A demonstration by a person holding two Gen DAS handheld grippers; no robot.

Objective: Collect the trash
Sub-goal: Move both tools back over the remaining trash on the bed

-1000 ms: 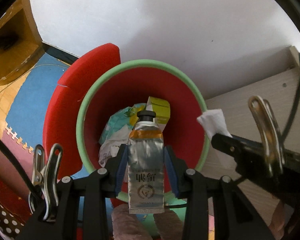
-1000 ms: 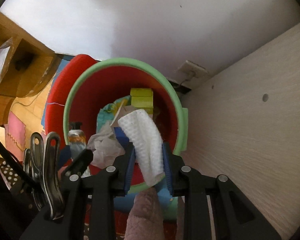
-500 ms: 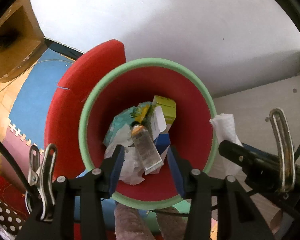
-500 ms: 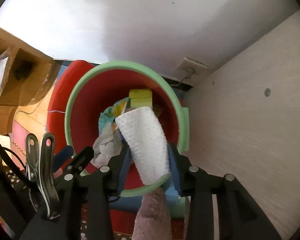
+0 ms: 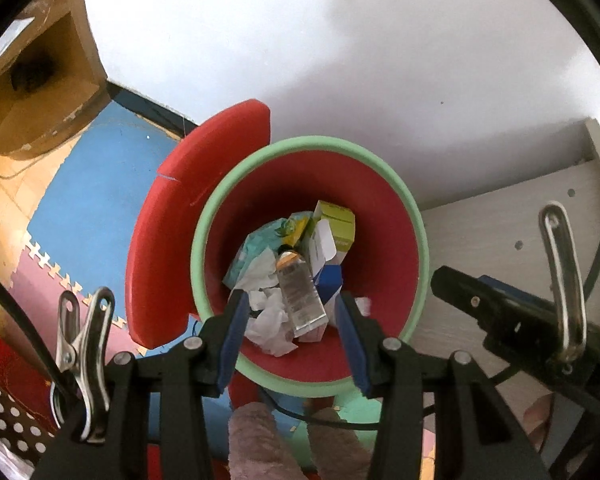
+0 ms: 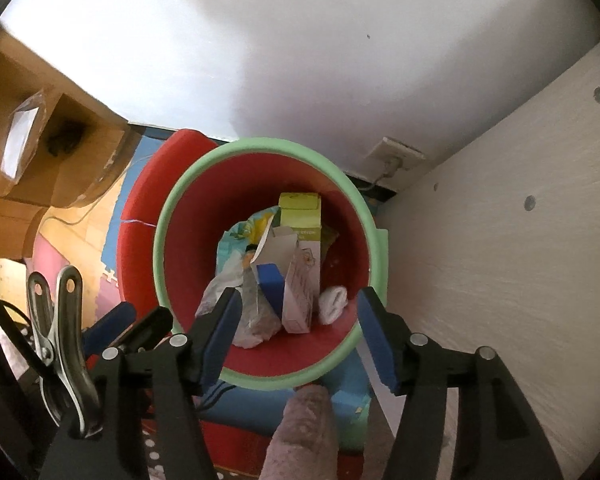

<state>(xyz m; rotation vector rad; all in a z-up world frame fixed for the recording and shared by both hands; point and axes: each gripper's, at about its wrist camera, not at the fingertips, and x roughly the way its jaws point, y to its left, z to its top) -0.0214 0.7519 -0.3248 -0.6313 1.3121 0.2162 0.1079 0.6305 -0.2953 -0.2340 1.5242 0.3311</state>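
Lying in the red plastic bin with the green rim (image 6: 162,240), the crumpled white tissue wad (image 6: 333,298) and silver squeeze tube (image 5: 300,296) look light, soft and easily dented; best taken across the middle, I judge. Right claw (image 6: 296,338) is opening, nothing between its blue pads. Left claw (image 5: 290,334) stands parted and empty above the bin.

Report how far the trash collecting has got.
Done: the silver squeeze tube and the white ribbed wipe lie inside the red bin with the green rim, on top of crumpled tissues and small cartons. In hand: nothing; the left tongs stand open above the bin, and the right tongs are opening with nothing between them. Left: no other trash shows in these views, so any remainder cannot be judged.
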